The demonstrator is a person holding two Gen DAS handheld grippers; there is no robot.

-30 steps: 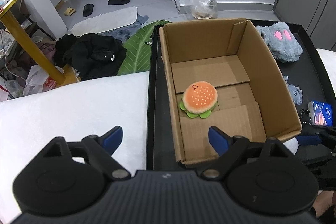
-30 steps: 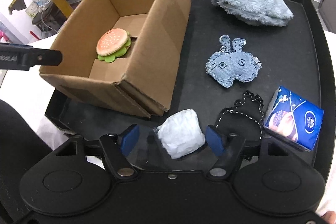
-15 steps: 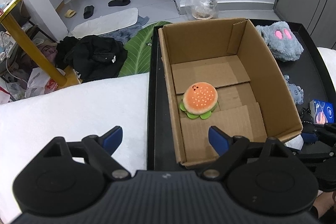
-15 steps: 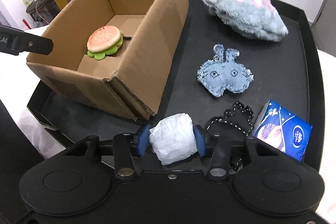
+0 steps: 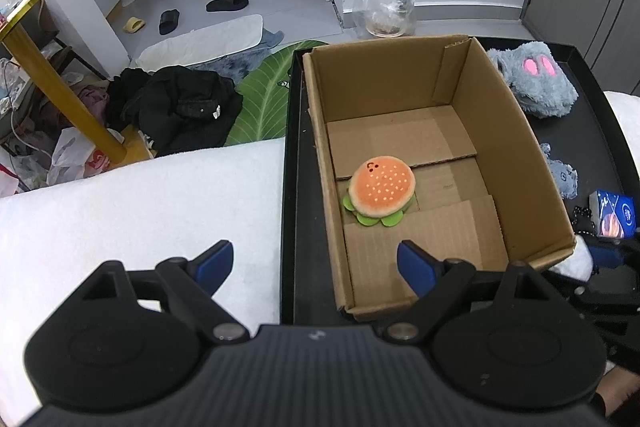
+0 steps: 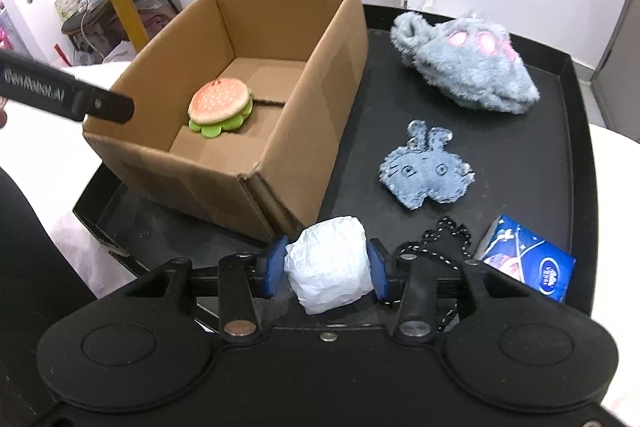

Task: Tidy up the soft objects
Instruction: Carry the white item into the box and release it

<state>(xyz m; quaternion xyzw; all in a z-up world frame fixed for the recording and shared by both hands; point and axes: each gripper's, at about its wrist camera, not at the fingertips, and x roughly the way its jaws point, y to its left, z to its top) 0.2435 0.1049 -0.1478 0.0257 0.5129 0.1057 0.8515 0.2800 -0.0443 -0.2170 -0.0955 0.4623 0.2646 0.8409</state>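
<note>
I'm clamping the right gripper [image 6: 326, 269] on the white paper wad [image 6: 328, 269], its jaws having just closed, at six o'clock from the cardboard box [image 6: 304, 131]. Left gripper [image 5: 310, 267] is gaping empty. The squashy wad could slip out, or clip the box wall.

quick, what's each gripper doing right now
left gripper: open, holding nothing.
right gripper: jaws have just closed on the white paper bundle.
</note>
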